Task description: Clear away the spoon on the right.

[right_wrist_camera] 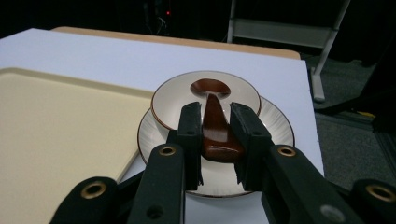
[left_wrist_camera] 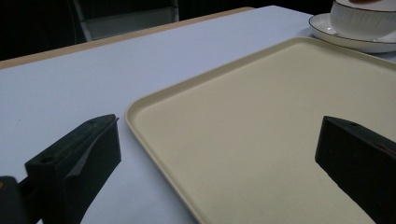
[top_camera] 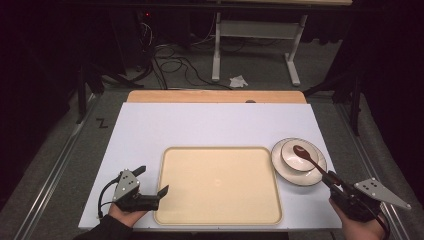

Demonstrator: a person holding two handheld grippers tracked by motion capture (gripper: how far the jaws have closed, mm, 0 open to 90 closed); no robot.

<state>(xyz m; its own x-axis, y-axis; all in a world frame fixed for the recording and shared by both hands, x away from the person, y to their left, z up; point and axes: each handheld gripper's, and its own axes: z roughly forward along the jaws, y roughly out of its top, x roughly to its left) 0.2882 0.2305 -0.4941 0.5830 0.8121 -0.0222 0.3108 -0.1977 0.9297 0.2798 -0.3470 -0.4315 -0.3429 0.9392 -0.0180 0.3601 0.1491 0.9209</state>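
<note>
Right gripper (right_wrist_camera: 215,135) fingers (right_wrist_camera: 190,135) clamped on handle of one brown spoon (right_wrist_camera: 212,116); spoon's scoop lay in one small bowl (right_wrist_camera: 166,100), bowl sat on one plate (right_wrist_camera: 275,128), right of tray. Left gripper (top_camera: 150,182) fingers (left_wrist_camera: 79,158) spread wide, grasped nothing, straddled left edge of one cream tray (top_camera: 220,185). Tray lay mid-counter (top_camera: 210,125), bare. Beyond counter: floor cables (top_camera: 175,65), one stand (top_camera: 255,35).

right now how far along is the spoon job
Done: the right gripper has closed on the brown spoon handle. In hand: the spoon's head lies in the bowl on the plate. Left: lifting it out; the tray is bare, and the left gripper waits open.
</note>
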